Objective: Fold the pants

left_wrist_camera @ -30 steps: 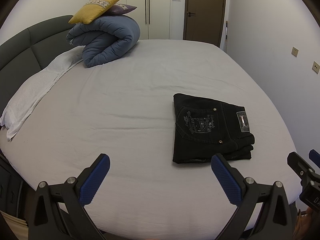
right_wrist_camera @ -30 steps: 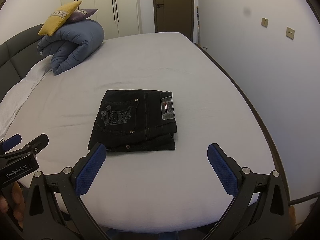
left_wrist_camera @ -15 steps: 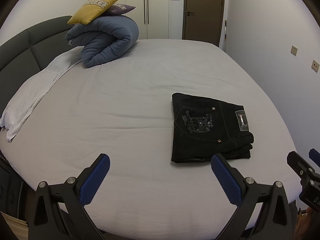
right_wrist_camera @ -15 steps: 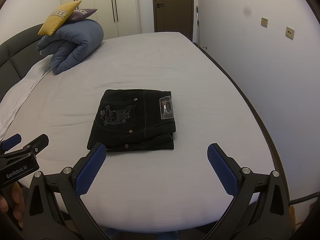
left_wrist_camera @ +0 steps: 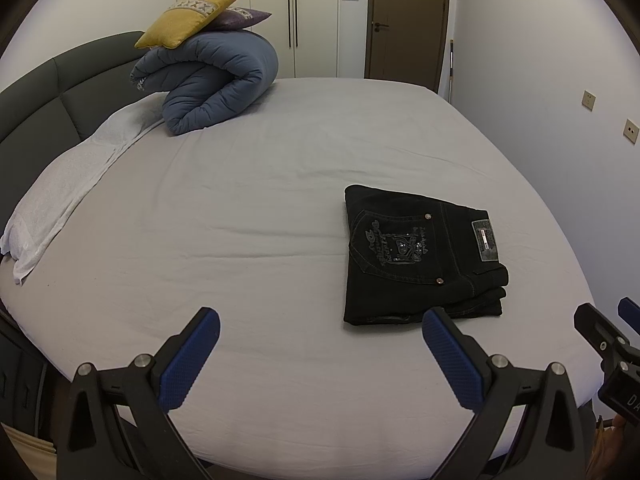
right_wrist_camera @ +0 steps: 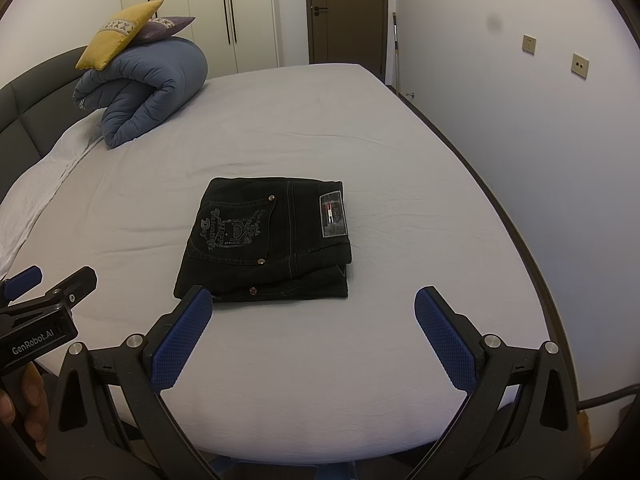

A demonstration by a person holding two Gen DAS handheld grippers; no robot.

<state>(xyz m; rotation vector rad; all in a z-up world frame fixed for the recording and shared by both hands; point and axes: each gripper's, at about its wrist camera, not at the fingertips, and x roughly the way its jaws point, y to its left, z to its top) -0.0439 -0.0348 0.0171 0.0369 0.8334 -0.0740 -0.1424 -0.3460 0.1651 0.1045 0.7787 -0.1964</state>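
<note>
Pants (right_wrist_camera: 266, 240) sit on the bed (right_wrist_camera: 360, 140) as a compact folded stack, back pocket up. Almost no change over the last second: slight camera drift only. Left gripper (left_wrist_camera: 320, 344) and right gripper (right_wrist_camera: 312, 328) both hang short of the stack, fingers spread, holding nothing. Fold looks complete.

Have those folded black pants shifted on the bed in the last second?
No. The pants lie where they were against the blue duvet roll and the bed's edge; only the cameras drifted slightly.
</note>
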